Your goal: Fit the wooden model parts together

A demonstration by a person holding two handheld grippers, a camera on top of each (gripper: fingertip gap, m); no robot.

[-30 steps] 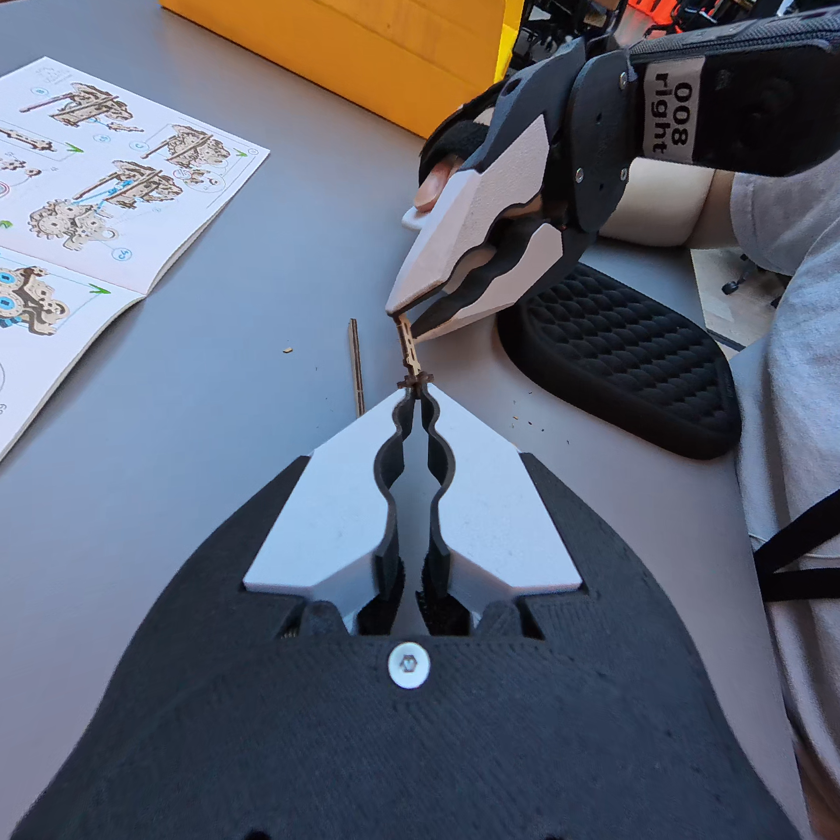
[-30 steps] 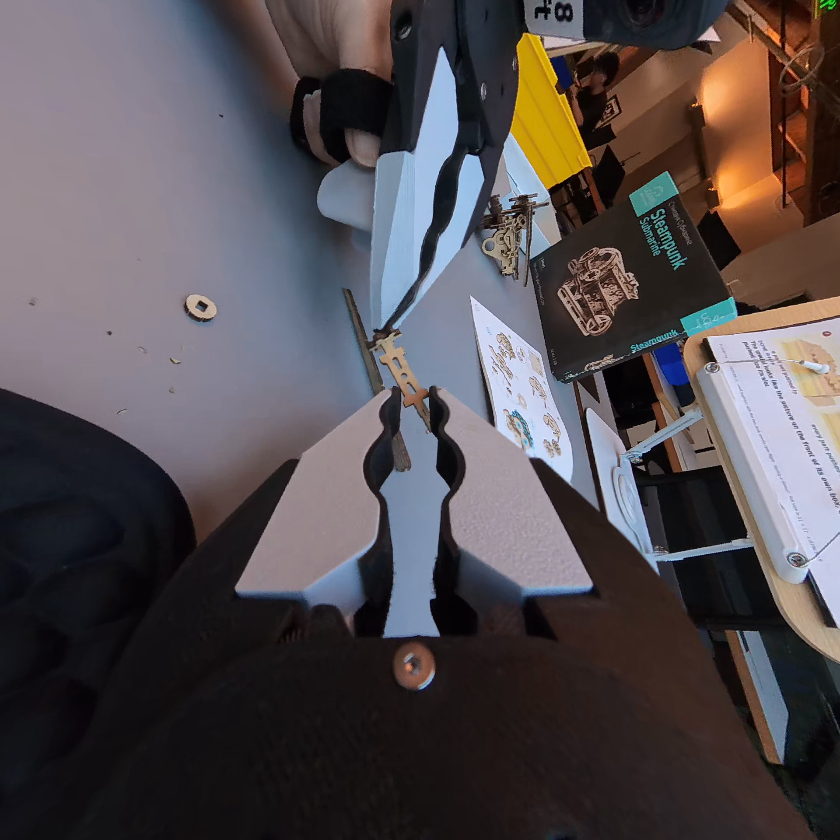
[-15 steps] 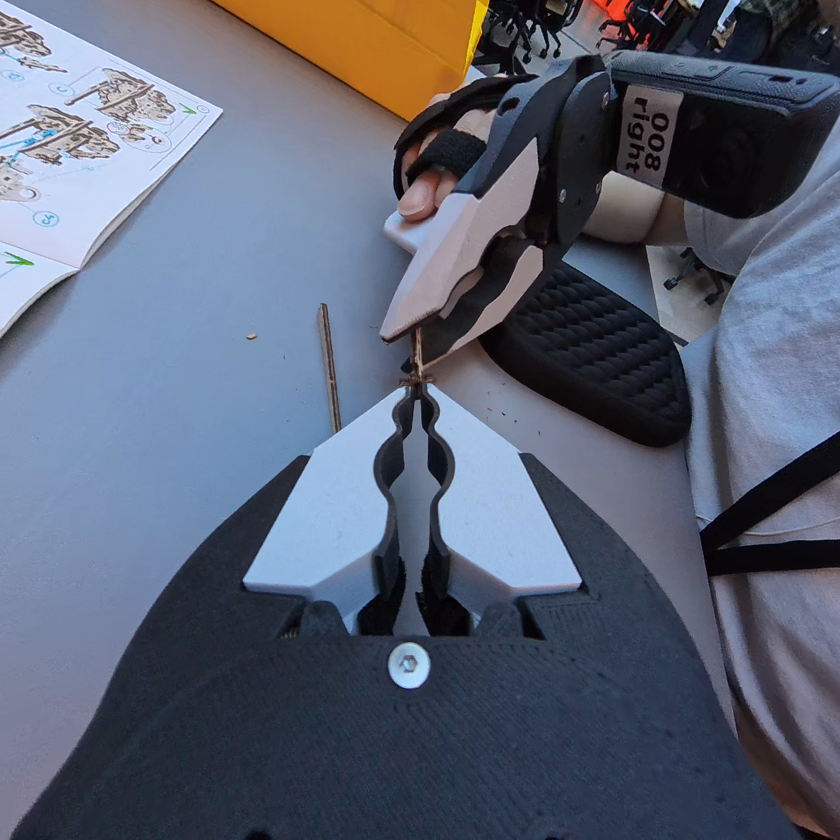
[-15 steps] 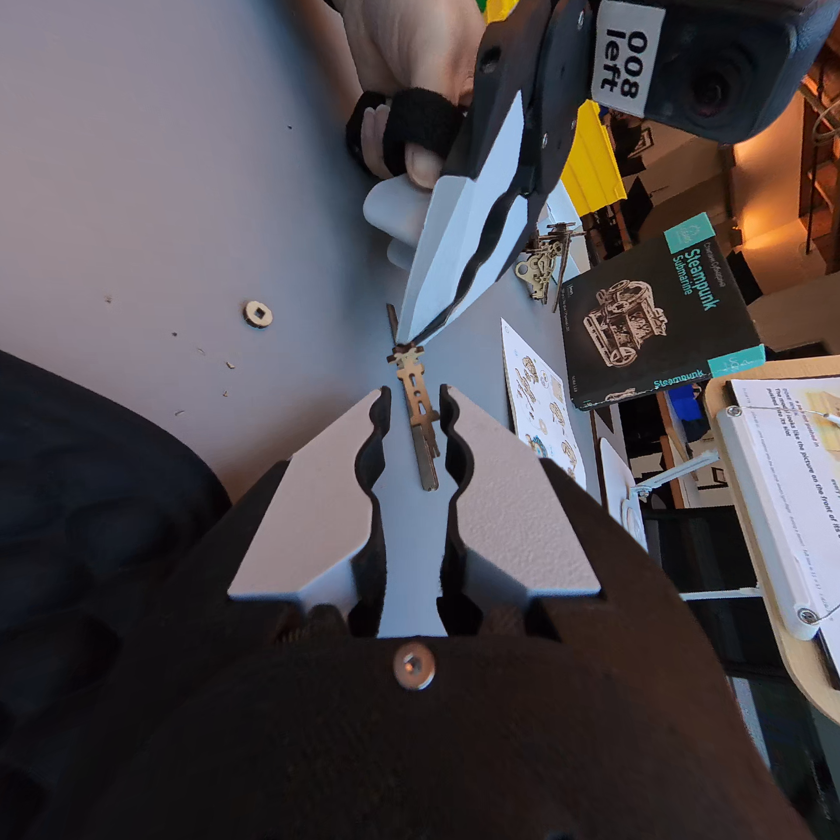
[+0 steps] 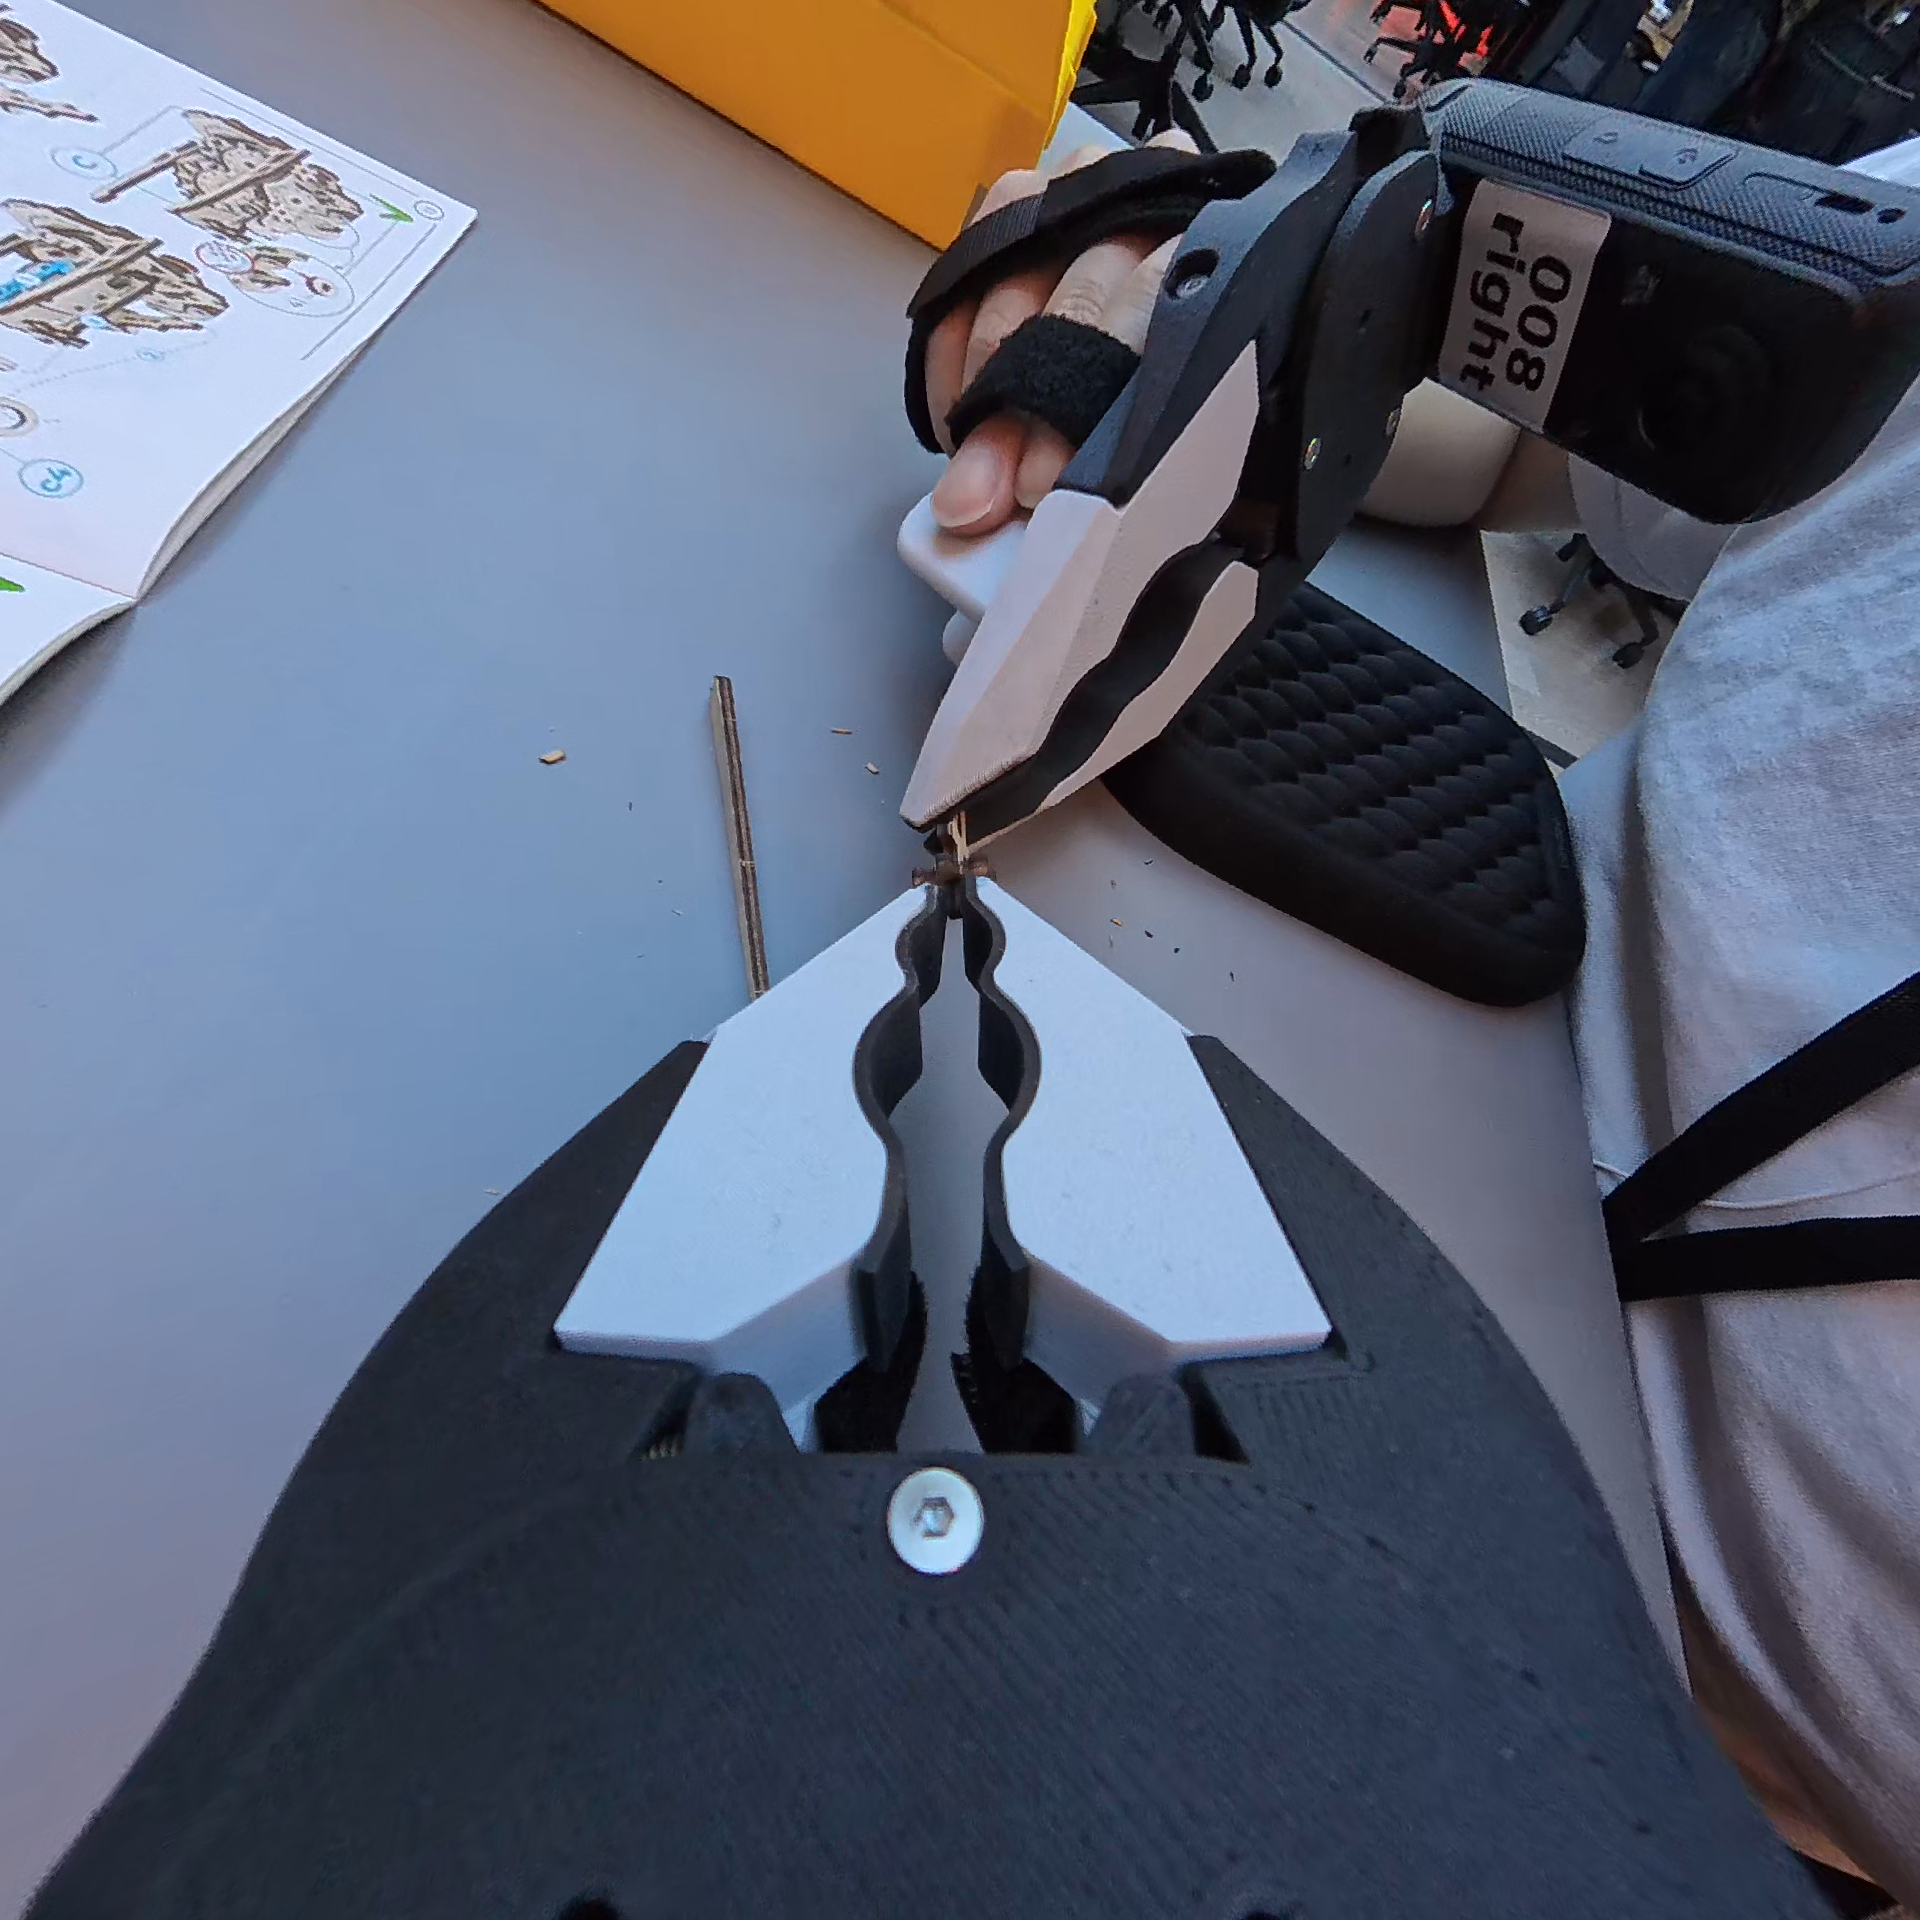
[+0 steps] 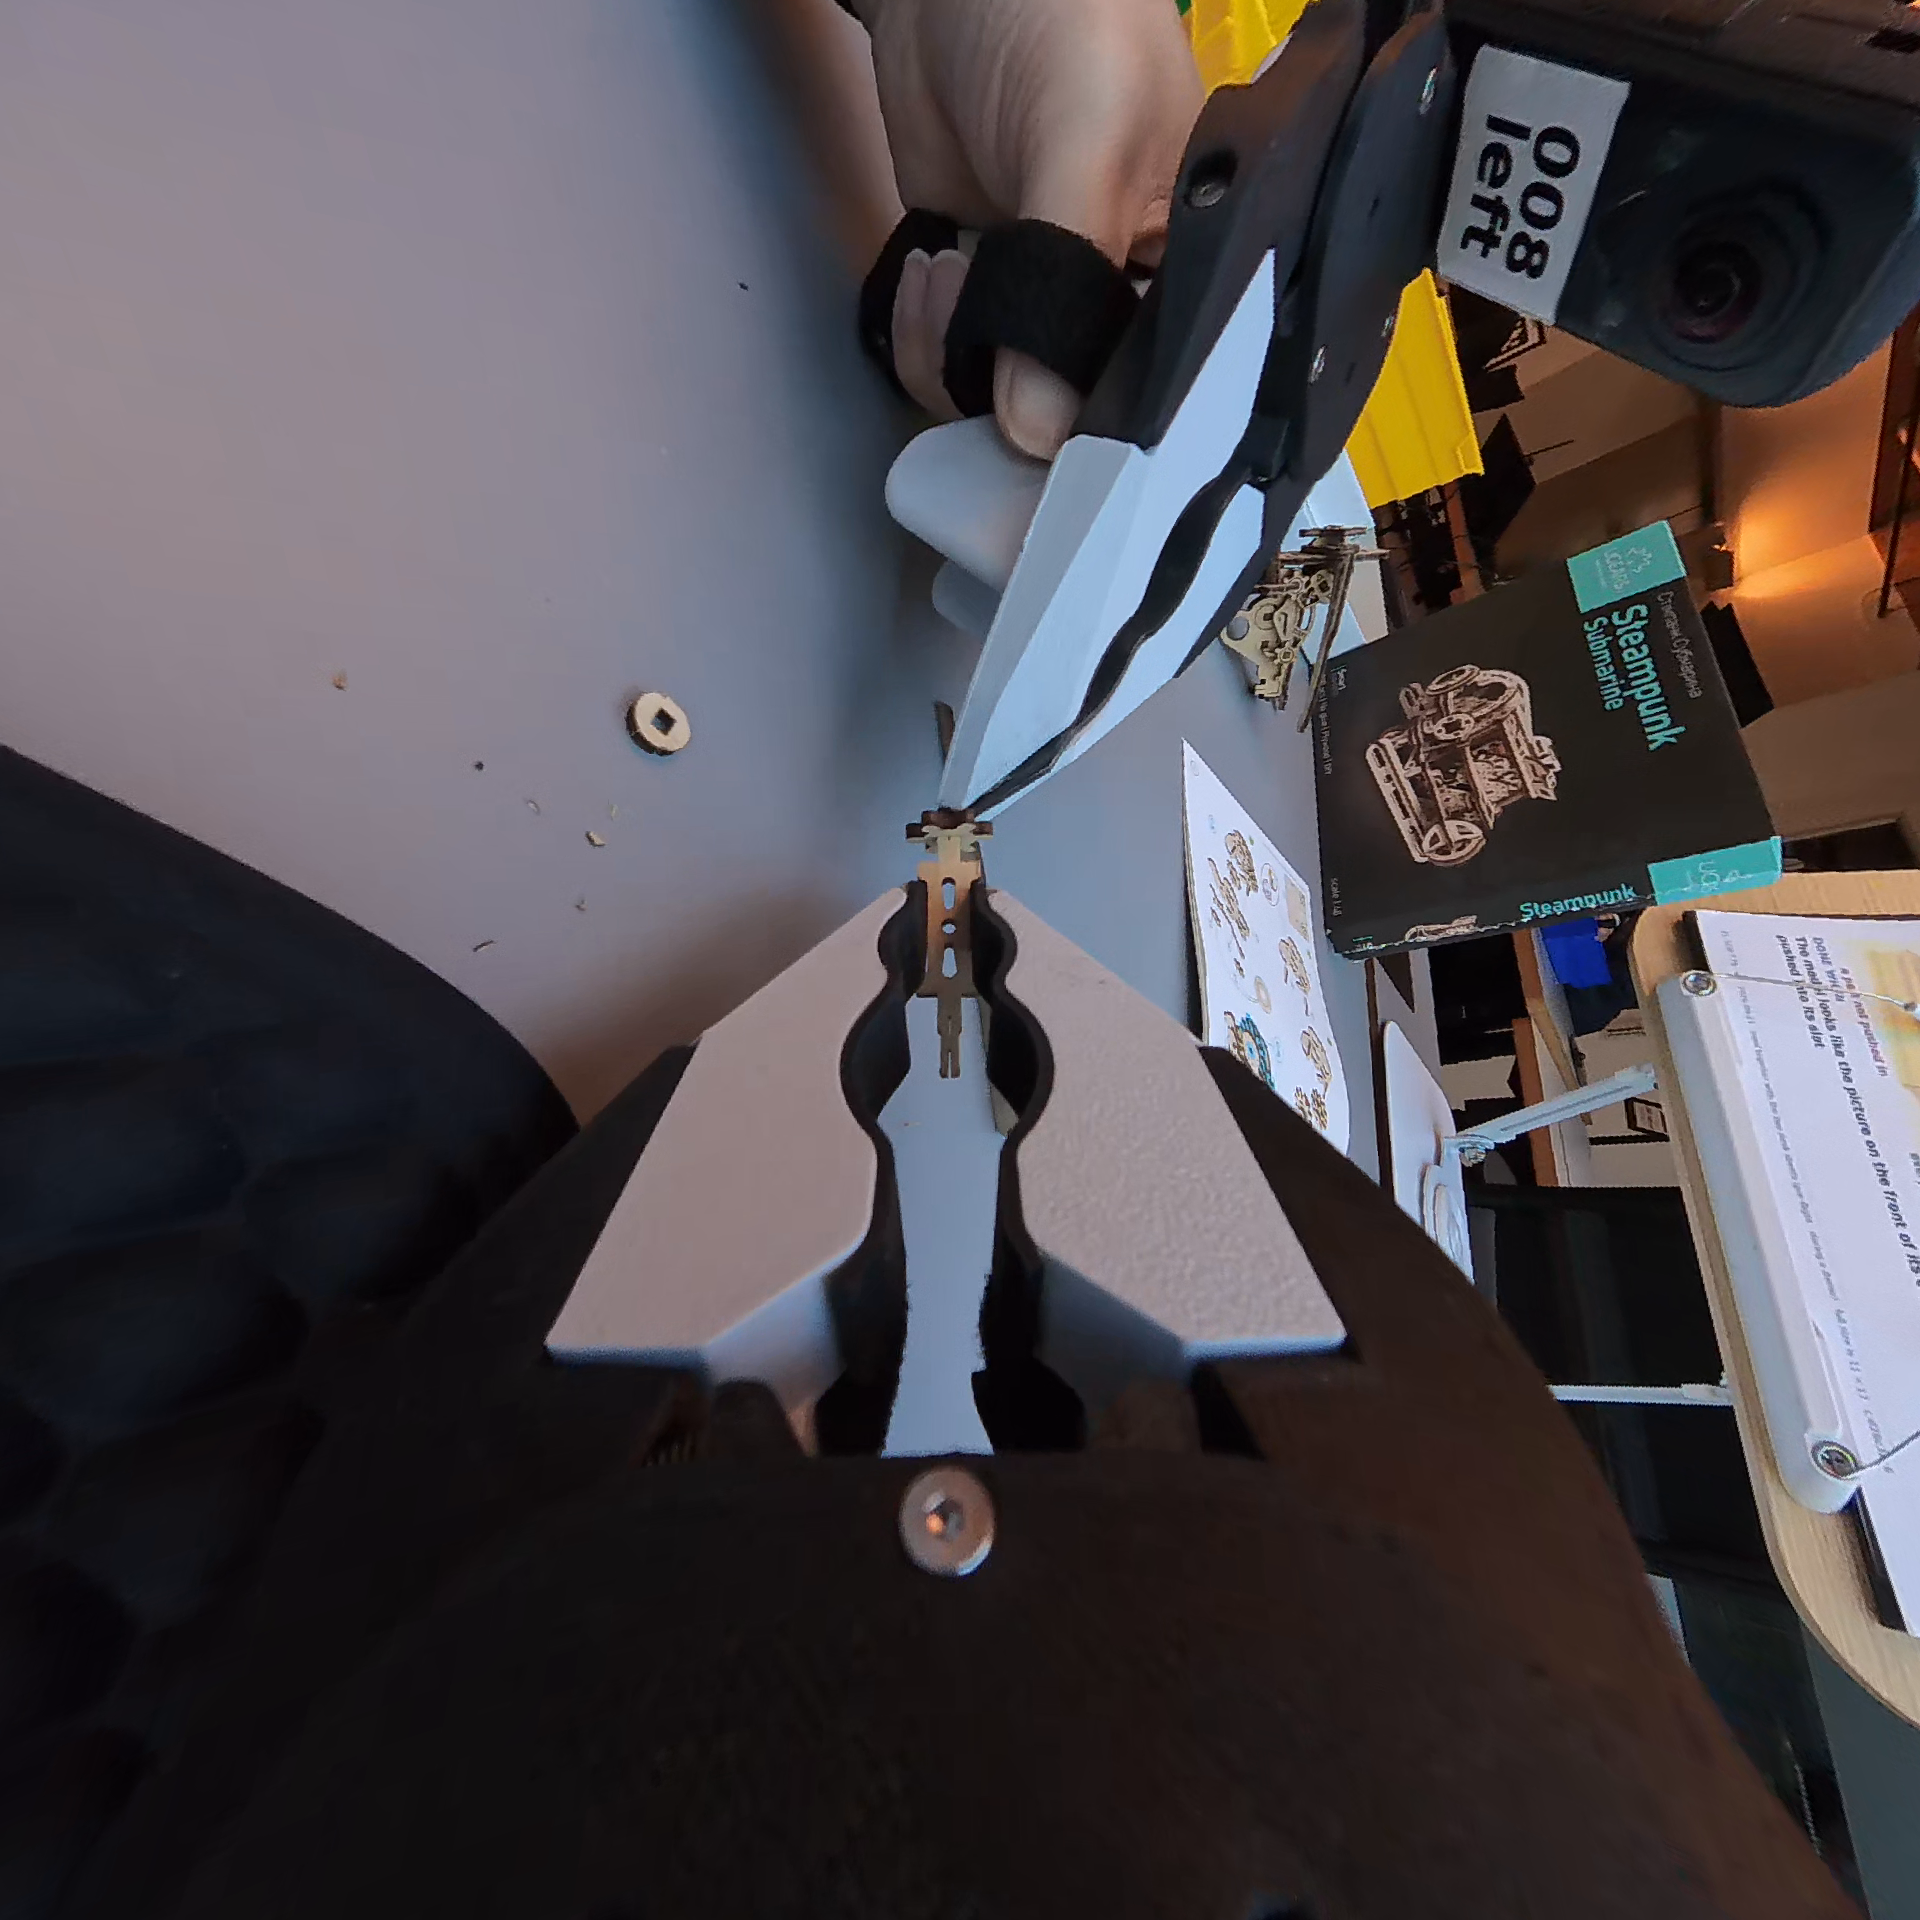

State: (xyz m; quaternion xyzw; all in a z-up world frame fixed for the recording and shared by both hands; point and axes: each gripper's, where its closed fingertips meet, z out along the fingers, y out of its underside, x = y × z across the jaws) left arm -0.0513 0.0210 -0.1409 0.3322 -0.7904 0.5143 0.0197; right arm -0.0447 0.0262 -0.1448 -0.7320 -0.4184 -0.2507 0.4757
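Above the grey desk [image 5: 312, 935], the two hand-held grippers are brought tip to tip. The left hand-held gripper [image 5: 948, 906] is seen closed, its tips pinched on a small dark cross-shaped wooden piece [image 5: 948, 873]. The right hand-held gripper [image 6: 951, 914] is closed on a pale slotted wooden strip [image 6: 951, 935], which is gripped near the tips and runs back between the fingers. The strip's far end is met by the cross-shaped piece, so that the two parts are held touching between the gripper tips, clear of the desk; whether they are fully seated cannot be told.

A thin wooden stick [image 5: 736, 831] is laid on the desk just to the left of the left hand-held gripper. A small round wooden washer [image 6: 659, 721] with a square hole is seen lying apart, among scattered wood crumbs. An open instruction booklet [image 5: 156, 312] is spread at the far left, and a yellow box [image 5: 862, 94] stands behind it. A black padded rest [image 5: 1351, 810] lies near the person's grey sleeve [image 5: 1766, 831]. A dark kit box [image 6: 1538, 748] and a partly built wooden model [image 6: 1288, 613] are placed farther off.
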